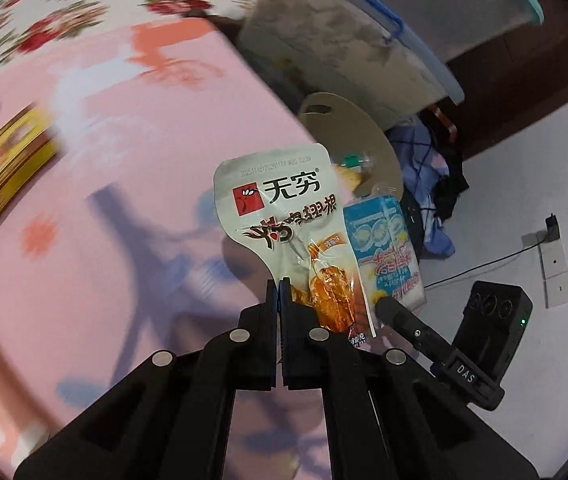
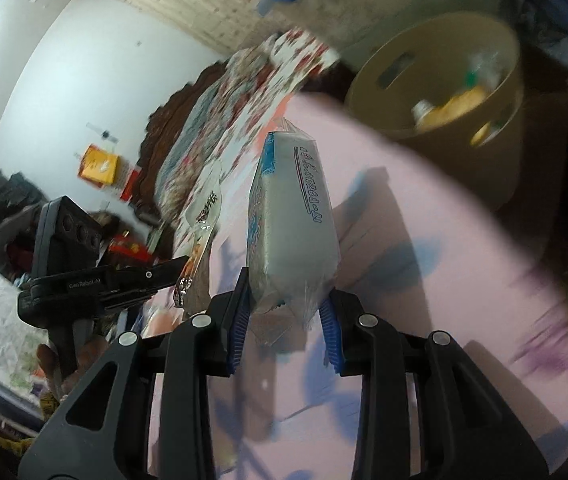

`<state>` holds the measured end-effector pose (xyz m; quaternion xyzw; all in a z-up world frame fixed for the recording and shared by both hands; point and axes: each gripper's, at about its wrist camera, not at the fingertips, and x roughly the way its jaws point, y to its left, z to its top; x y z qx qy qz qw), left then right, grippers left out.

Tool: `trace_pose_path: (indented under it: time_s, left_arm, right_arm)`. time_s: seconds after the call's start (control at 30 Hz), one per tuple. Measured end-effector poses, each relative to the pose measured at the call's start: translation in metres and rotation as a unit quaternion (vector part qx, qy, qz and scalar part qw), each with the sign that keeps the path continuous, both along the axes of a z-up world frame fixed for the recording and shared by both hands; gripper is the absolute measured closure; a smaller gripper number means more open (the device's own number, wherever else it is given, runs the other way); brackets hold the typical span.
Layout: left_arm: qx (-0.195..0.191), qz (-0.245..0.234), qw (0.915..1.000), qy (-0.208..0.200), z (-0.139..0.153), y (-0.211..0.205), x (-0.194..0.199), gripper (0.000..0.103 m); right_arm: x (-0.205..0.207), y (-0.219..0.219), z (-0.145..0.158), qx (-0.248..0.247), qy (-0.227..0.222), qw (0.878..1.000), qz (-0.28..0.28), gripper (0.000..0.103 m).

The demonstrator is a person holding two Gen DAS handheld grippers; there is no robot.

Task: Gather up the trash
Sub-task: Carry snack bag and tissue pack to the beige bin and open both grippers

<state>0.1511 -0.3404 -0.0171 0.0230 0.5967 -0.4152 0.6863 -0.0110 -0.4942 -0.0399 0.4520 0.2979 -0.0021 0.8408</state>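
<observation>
My left gripper (image 1: pixel 277 286) is shut on a white chicken-snack wrapper (image 1: pixel 284 216) with red and orange print, held up over the pink bed sheet (image 1: pixel 103 200). My right gripper (image 2: pixel 286 300) is shut on a blue-and-white tissue packet (image 2: pixel 292 216), which also shows in the left wrist view (image 1: pixel 384 248) just right of the wrapper. A tan round trash bin (image 2: pixel 500 120) with litter inside stands beyond the bed edge, ahead and to the right; in the left wrist view the bin (image 1: pixel 364 136) shows behind the wrapper. The left gripper and the wrapper (image 2: pixel 203 220) appear at left in the right wrist view.
A yellow box (image 1: pixel 7 168) lies on the sheet at left. A floral quilt (image 1: pixel 83 4) covers the far bed. A clear storage tub with blue lid (image 1: pixel 364 40) stands behind the bin. Clothes (image 1: pixel 432 184) and a power strip (image 1: pixel 556 256) lie on the floor.
</observation>
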Motion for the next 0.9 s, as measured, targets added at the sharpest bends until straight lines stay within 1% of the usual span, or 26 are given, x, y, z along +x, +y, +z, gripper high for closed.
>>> trace_pose_path:
  time_s: [0.1,0.2,0.27,0.33,0.47,0.53,0.57,0.6,0.63,0.67,0.7,0.73,0.8,0.83,0.87,0.9]
  left_arm:
    - [0.008,-0.021,0.9997,-0.004,-0.002,-0.045,0.006,0.102]
    - [0.02,-0.045,0.9985,-0.023,-0.004,-0.093,0.011,0.102]
    - [0.025,-0.055,0.9977,-0.029,-0.006,-0.114,0.014,0.102]
    - [0.031,-0.066,0.9965,-0.039,-0.009,-0.135,0.016,0.102]
    - [0.05,-0.079,0.9927,-0.075,-0.012,-0.173,0.021,0.102]
    - [0.053,-0.081,0.9908,-0.094,-0.015,-0.187,0.024,0.101]
    - [0.051,-0.082,0.9898,-0.105,-0.015,-0.193,0.025,0.096]
    - [0.048,-0.083,0.9882,-0.12,-0.016,-0.2,0.024,0.085]
    - [0.049,-0.082,0.9865,-0.133,-0.016,-0.202,0.024,0.048]
    - [0.049,-0.074,0.9832,-0.159,-0.013,-0.202,0.021,0.032]
    - [0.045,-0.068,0.9796,-0.183,-0.009,-0.201,0.017,0.034]
    - [0.042,-0.071,0.9772,-0.196,-0.005,-0.196,0.013,0.035]
    - [0.029,-0.075,0.9739,-0.212,0.007,-0.177,0.004,0.035]
    - [0.024,-0.071,0.9719,-0.223,0.013,-0.165,0.001,0.035]
    - [0.021,-0.063,0.969,-0.238,0.019,-0.152,-0.003,0.033]
    - [0.022,-0.055,0.9637,-0.26,0.027,-0.133,-0.009,0.033]
  right_arm:
    - [-0.006,-0.036,0.002,-0.008,0.004,0.999,-0.036,0.068]
    - [-0.008,-0.072,0.003,-0.017,0.012,0.997,-0.068,0.068]
    - [-0.007,-0.09,0.004,-0.024,0.015,0.996,-0.083,0.068]
    - [-0.004,-0.103,0.004,-0.028,0.018,0.995,-0.093,0.068]
    - [0.01,-0.123,0.001,-0.036,0.03,0.994,-0.103,0.068]
    - [0.02,-0.131,-0.002,-0.039,0.036,0.993,-0.108,0.063]
    - [0.028,-0.135,-0.002,-0.044,0.037,0.992,-0.111,0.056]
    - [0.033,-0.136,-0.004,-0.052,0.041,0.992,-0.111,0.027]
    - [0.039,-0.137,-0.005,-0.061,0.048,0.99,-0.114,0.012]
    - [0.042,-0.137,-0.006,-0.069,0.053,0.989,-0.122,0.012]
    - [0.045,-0.135,-0.005,-0.067,0.054,0.989,-0.121,0.015]
    - [0.045,-0.134,-0.004,-0.064,0.051,0.99,-0.118,0.021]
    - [0.037,-0.124,0.006,-0.067,0.04,0.989,-0.123,0.022]
    - [0.031,-0.116,0.012,-0.069,0.03,0.989,-0.125,0.022]
    - [0.027,-0.107,0.018,-0.075,0.023,0.989,-0.124,0.022]
    - [0.023,-0.096,0.024,-0.086,0.019,0.989,-0.122,0.022]
